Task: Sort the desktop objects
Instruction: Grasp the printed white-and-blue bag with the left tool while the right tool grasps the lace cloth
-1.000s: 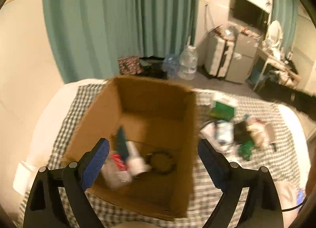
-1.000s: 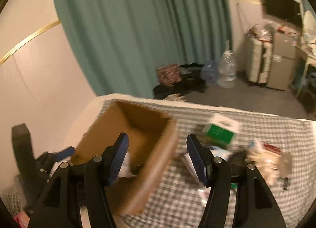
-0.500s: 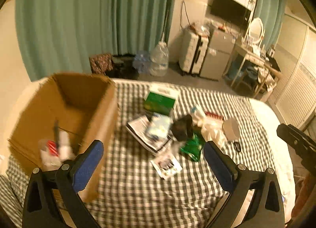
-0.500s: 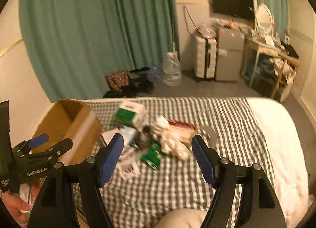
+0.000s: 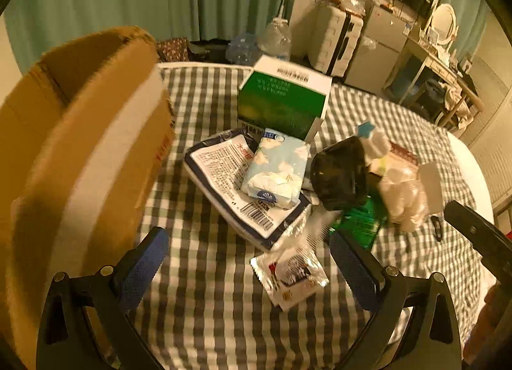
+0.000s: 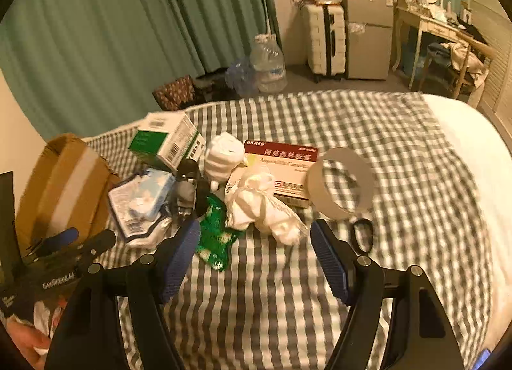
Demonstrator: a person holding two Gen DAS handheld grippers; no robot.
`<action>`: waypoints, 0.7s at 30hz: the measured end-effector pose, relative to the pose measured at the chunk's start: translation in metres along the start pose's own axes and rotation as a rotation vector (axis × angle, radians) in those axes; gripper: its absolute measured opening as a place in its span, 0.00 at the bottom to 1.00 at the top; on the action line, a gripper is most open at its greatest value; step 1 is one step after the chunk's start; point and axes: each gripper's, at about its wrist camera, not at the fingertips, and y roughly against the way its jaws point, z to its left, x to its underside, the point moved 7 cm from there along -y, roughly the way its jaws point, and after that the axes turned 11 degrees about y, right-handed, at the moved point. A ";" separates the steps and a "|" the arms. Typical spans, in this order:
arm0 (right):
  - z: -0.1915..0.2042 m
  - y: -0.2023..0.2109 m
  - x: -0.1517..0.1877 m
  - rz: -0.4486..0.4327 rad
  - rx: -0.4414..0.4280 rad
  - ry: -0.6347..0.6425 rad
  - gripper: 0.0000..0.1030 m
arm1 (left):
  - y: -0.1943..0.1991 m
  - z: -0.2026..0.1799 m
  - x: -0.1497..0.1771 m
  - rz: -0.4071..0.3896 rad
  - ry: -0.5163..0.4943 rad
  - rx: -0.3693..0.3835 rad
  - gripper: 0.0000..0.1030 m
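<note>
A pile of small goods lies on the checked cloth [image 5: 208, 306]: a green and white box [image 5: 281, 98], a blue tissue pack [image 5: 275, 171], a flat printed packet [image 5: 230, 184], a black object [image 5: 339, 174], a green sachet [image 5: 358, 226], a white plastic bundle [image 5: 403, 197] and a small snack sachet [image 5: 291, 277]. The cardboard box [image 5: 80, 152] stands at the left. My left gripper [image 5: 249, 267] is open and empty, just short of the snack sachet. My right gripper [image 6: 256, 258] is open and empty before the white bundle [image 6: 265, 206] and green sachet [image 6: 214, 235].
In the right wrist view a red and white medicine box [image 6: 284, 162], a tape roll [image 6: 339, 187] and a small black ring [image 6: 363, 235] lie right of the pile. The left gripper [image 6: 57, 261] shows at lower left. Suitcases, water bottles and a curtain stand beyond the table.
Both grippers have swung right, away from the cardboard box, and come lower and closer to the pile. Both stay open and empty.
</note>
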 end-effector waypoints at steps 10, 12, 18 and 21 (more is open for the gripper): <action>0.003 -0.084 0.003 0.156 0.038 0.073 0.49 | -0.056 0.009 0.001 0.091 0.002 0.018 1.00; 0.001 -0.096 0.013 0.199 0.022 0.070 0.30 | -0.064 0.017 0.000 0.106 0.038 0.033 0.94; -0.008 -0.091 0.022 0.181 0.000 0.017 0.22 | -0.068 0.009 -0.004 0.136 0.040 0.155 0.28; -0.009 -0.082 0.025 0.167 0.005 0.009 0.21 | -0.054 0.003 -0.002 0.106 -0.016 0.146 0.15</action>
